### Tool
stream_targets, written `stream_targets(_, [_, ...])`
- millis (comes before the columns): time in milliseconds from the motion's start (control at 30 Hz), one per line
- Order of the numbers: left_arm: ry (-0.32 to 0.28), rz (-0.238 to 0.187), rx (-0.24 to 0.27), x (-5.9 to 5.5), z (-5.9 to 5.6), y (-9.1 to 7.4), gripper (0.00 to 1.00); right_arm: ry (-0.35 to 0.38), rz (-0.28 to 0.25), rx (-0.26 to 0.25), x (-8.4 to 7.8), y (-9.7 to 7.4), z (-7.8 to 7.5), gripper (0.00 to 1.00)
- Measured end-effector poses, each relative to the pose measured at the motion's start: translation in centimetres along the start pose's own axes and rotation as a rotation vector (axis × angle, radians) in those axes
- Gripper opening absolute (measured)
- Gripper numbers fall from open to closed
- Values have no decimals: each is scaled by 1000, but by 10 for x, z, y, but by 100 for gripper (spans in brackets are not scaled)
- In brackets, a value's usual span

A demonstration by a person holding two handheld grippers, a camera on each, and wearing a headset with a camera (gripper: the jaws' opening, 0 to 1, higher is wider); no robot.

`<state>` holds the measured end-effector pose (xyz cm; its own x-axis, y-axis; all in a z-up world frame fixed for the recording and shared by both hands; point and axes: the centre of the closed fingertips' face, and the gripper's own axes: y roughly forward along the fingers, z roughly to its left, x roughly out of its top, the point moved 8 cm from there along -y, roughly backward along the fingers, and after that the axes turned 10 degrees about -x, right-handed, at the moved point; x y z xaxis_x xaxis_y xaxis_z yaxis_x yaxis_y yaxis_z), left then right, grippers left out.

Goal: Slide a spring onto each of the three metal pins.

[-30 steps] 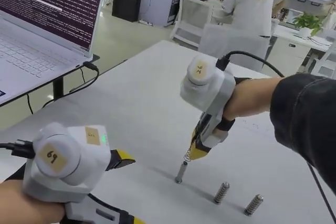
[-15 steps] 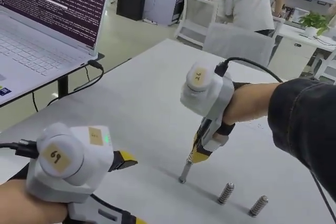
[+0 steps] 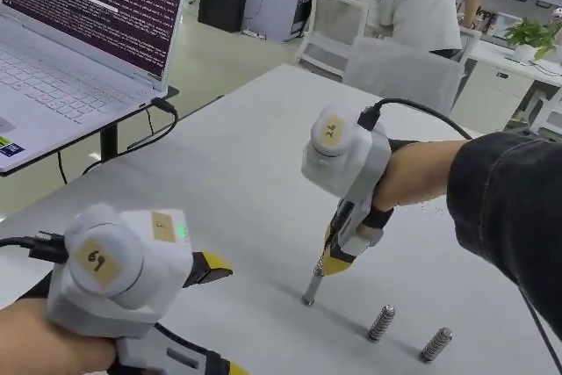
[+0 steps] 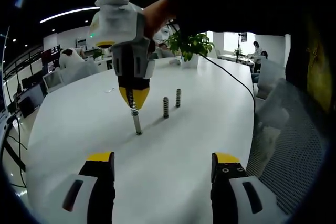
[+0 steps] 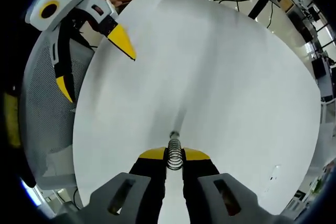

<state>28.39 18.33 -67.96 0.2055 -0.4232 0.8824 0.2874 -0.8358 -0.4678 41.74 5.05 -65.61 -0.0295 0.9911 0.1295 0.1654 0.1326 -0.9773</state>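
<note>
White desk (image 3: 219,173): right hand-held gripper (image 3: 332,265) clamps spring (image 5: 174,157), now lower vs 1 s ago, threading onto bare pin (image 3: 311,290). Other 2 pins (image 3: 380,323) already sprung. Left hand-held gripper (image 4: 163,157) open, idle.

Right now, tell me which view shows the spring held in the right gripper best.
The right gripper view: the spring sits large between the jaws, coils distinct, over the pin. The left gripper view shows it small under the right gripper. The head view barely shows it.
</note>
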Motion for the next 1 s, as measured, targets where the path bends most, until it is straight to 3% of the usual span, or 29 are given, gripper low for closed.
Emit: stream_targets(1000, [-11,-2,-6,-4,1,1,71,10,23,22,-1,33,6,8])
